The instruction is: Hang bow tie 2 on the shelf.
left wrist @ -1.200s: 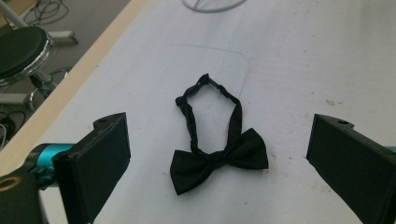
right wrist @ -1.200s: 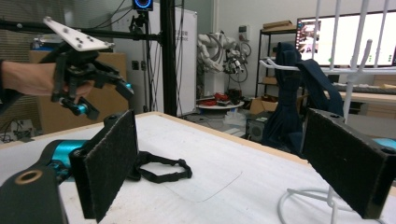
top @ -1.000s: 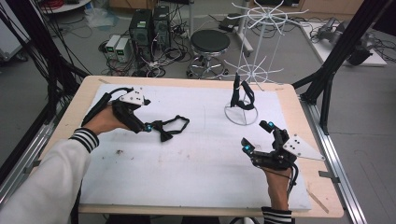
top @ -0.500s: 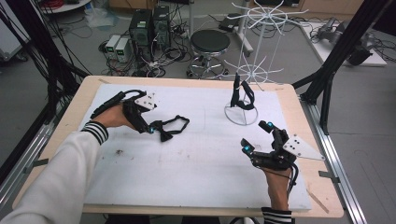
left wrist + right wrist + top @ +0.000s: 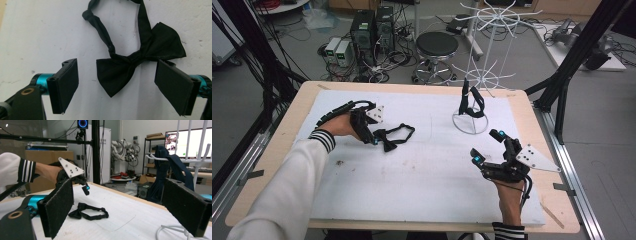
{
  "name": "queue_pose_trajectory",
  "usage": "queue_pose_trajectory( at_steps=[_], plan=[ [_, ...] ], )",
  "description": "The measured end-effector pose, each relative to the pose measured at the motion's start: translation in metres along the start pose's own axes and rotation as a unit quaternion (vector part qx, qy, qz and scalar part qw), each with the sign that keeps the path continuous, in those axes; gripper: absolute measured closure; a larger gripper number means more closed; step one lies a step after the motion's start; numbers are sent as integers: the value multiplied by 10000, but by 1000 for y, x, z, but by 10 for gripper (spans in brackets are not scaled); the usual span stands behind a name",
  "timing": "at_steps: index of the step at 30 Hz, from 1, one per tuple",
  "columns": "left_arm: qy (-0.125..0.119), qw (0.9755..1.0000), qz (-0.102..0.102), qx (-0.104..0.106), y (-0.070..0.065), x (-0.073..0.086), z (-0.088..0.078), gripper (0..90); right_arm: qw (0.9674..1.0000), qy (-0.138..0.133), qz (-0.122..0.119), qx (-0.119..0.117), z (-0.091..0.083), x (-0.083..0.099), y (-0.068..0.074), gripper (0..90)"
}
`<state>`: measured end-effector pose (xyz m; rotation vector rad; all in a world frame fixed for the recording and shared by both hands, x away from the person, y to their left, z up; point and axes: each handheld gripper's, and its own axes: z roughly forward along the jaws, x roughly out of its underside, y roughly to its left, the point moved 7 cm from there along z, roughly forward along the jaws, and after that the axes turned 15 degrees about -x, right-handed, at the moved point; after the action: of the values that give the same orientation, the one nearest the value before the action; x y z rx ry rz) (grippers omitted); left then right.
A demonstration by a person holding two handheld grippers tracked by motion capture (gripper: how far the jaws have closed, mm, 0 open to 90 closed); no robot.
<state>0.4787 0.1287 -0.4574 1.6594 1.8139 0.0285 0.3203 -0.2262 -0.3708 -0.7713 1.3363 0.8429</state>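
On the white mat, the black bow tie lies flat under the left gripper, which tips down over it. Its jaws have just been closing but don't touch the bow yet. The right gripper rests low, jaws wide apart, holding nothing.

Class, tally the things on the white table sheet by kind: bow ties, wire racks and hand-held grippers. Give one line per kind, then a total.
Bow ties: 2, one lying flat, one hanging on the rack
Wire racks: 1
Grippers: 2, left gripper, right gripper
Total: 5
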Motion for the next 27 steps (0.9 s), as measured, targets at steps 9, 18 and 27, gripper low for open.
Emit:
queue_pose_trajectory(
  at_steps=[9, 18, 27],
  plan=[
    [219, 9997, 86, 17, 1, 9, 11, 269, 10000, -50, 15, -14, -1, -1, 0, 105],
    [234, 9996, 33, 159, 0, 11, 15, 393, 10000, -64, 13, 3, -1, -1, -1, 105],
    [415, 9986, 64, 323, 1, 11, 17, 523, 10000, -89, 23, 5, -2, -2, -1, 106]
  ],
)
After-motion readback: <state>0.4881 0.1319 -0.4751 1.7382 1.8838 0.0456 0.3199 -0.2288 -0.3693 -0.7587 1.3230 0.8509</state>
